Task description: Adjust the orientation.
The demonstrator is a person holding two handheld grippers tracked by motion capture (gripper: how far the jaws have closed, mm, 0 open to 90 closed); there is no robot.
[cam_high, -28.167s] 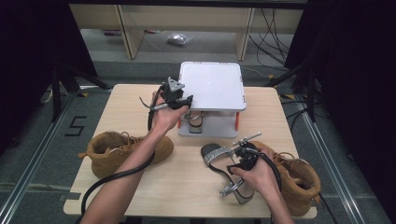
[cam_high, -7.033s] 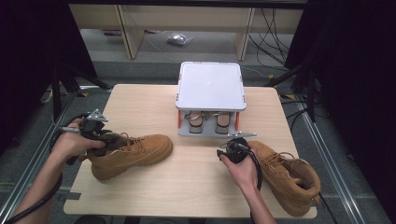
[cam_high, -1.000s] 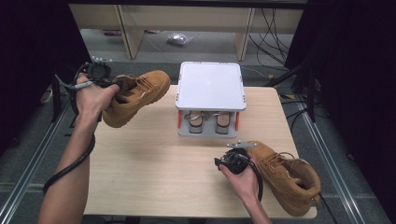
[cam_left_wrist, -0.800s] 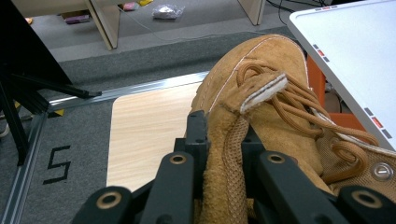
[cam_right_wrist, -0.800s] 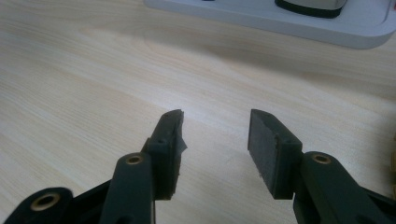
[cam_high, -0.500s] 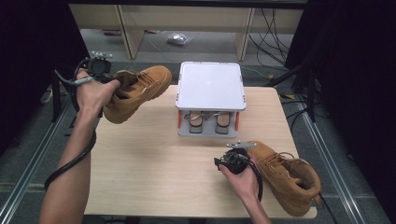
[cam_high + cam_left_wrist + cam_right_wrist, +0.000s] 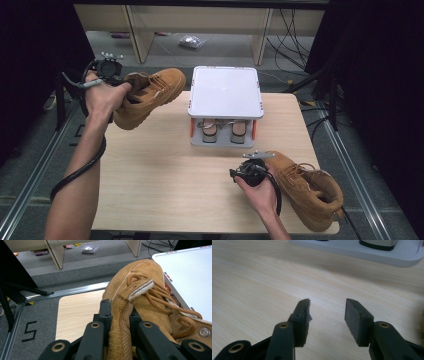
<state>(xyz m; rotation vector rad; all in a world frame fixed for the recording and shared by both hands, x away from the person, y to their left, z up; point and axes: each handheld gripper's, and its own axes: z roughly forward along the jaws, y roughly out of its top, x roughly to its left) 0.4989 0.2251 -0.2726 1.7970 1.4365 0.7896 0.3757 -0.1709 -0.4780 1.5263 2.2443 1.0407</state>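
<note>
**A:** Far left, off the bench's left edge: the left tool (image 7: 111, 70) is clenched on the collar of a tan boot (image 7: 150, 95) and carries it in the air, toe toward the white rack (image 7: 226, 90) at the back edge. In the left gripper view the jaws pinch the padded collar of the boot (image 7: 140, 305), laces and tongue ahead of them. What has changed?

**B:** A few seconds back that boot lay on the bench near its left edge; now it is off the wood, and over the last second it has hardly shifted. My reading: the lift is done and the boot is on its way to the rack, whose lower shelf already holds a small pair of shoes (image 7: 220, 131). The flat white top looks like the free spot.

**A:** And toward the right?

**B:** The right tool (image 7: 250, 172) sits low near the front-right corner, released, jaws apart over bare wood in the right gripper view (image 7: 327, 315), nothing between them. It has kept its place. Just beside it, the second boot (image 7: 305, 187) lies untouched at the front-right corner, probably next.

**A:** The setting?

**B:** A pale wood-grain bench (image 7: 165, 180), bare in the middle. Grey carpet around it, metal rails along both sides, a "5" taped on the floor (image 7: 30, 331) at left, wooden shelving legs and loose cables behind, dark curtains at the sides.
</note>
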